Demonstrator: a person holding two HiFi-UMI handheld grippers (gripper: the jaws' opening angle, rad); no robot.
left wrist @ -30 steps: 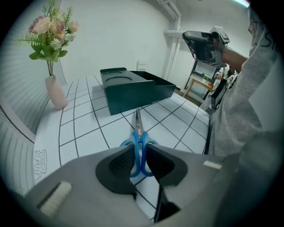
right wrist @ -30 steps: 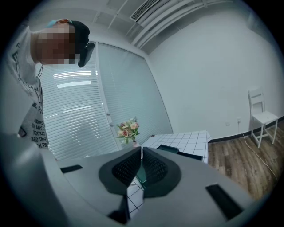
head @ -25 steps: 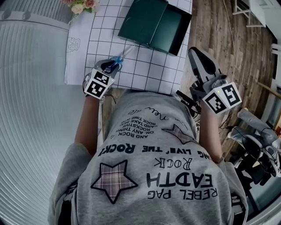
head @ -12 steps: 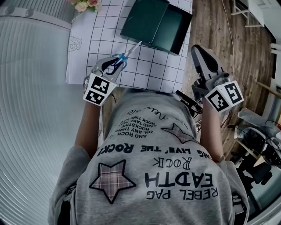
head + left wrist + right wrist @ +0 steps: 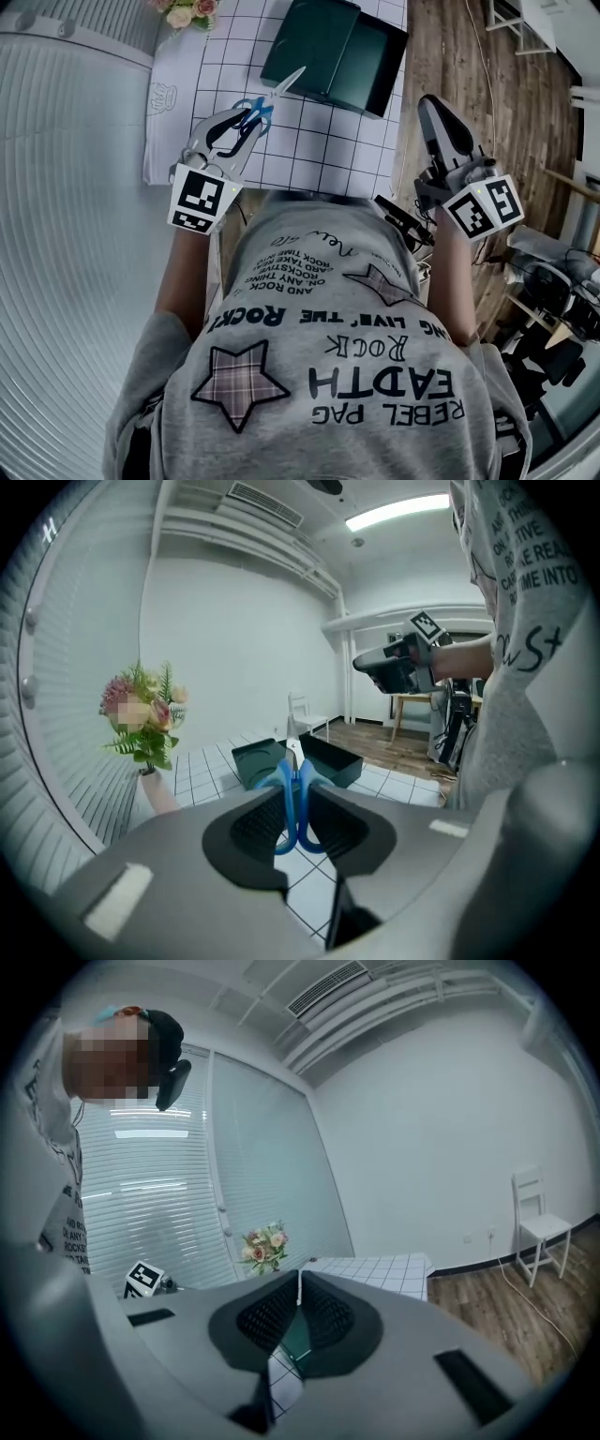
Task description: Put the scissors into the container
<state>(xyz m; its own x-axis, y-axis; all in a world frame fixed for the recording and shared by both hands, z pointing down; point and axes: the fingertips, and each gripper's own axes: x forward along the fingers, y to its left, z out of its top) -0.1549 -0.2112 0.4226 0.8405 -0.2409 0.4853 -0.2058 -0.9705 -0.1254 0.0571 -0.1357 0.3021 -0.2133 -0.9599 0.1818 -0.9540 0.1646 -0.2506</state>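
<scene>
Left gripper (image 5: 232, 129), centre left of the head view, is clamped on the blue handles of the scissors (image 5: 255, 108). In the left gripper view the handle loops sit squeezed between the two dark pads (image 5: 248, 822), with the blades pointing straight ahead. In the head view the blades run up and right, held above the white grid-pattern cloth (image 5: 319, 141). The blade tip overlaps the lower left edge of the dark green container (image 5: 314, 47); I can't tell whether it touches.

The container sits open at top centre of the head view, on the cloth. In the left gripper view it lies just past the blade tip, mid frame. Nothing is visible inside it.

Right gripper (image 5: 433, 108) is at the right of the head view, off the cloth and over the wooden floor (image 5: 469, 66), well apart from the scissors. In the right gripper view its jaws are closed together at the tips and hold nothing. The green container and the grid cloth show through the gap lower down.

A flower bunch (image 5: 187, 11) sits at the top left edge of the head view, at the cloth's corner. The person's grey printed shirt (image 5: 337, 356) fills the lower half.
</scene>
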